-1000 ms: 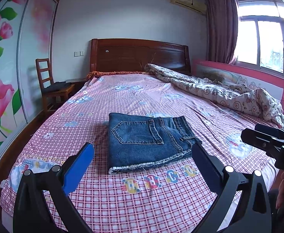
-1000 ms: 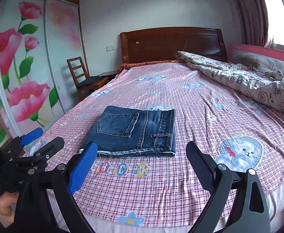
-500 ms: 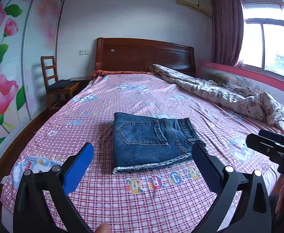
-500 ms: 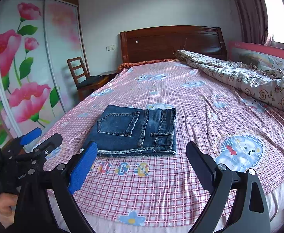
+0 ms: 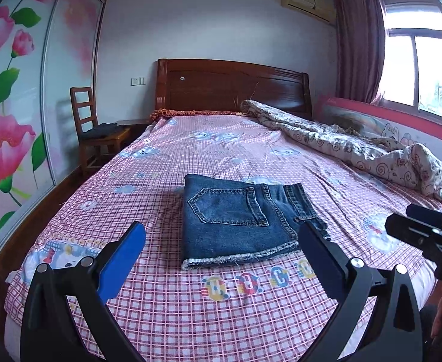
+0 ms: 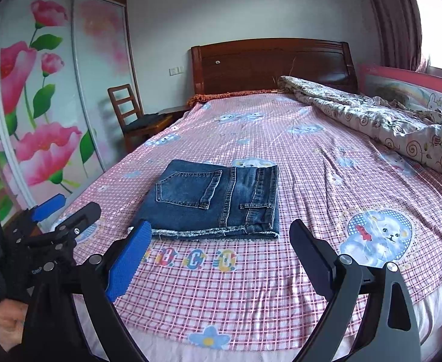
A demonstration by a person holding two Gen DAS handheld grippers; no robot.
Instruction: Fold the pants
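Observation:
Folded blue denim pants (image 5: 239, 217) lie flat on the pink checked bed sheet (image 5: 190, 301), back pocket up, frayed hem toward me. The same pants (image 6: 215, 199) show in the right wrist view as a neat rectangle. My left gripper (image 5: 221, 250) hovers open near the foot of the bed, short of the pants, with nothing between its fingers. My right gripper (image 6: 221, 241) is open too, just in front of the frayed hem and apart from it. Each gripper appears at the edge of the other's view: the right gripper (image 5: 426, 235) and the left gripper (image 6: 55, 220).
A crumpled patterned quilt (image 5: 357, 147) lies along the bed's right side beside a pink padded rail (image 5: 402, 120). A wooden headboard (image 5: 233, 87) stands at the far end. A wooden chair (image 5: 97, 132) and flowered wardrobe doors (image 5: 15, 105) stand to the left. A hand (image 6: 3, 322) holds the left gripper.
The left wrist view has swung slightly left and tilted up, so the pants sit further right in it. The right gripper has barely moved. The pants have not moved.

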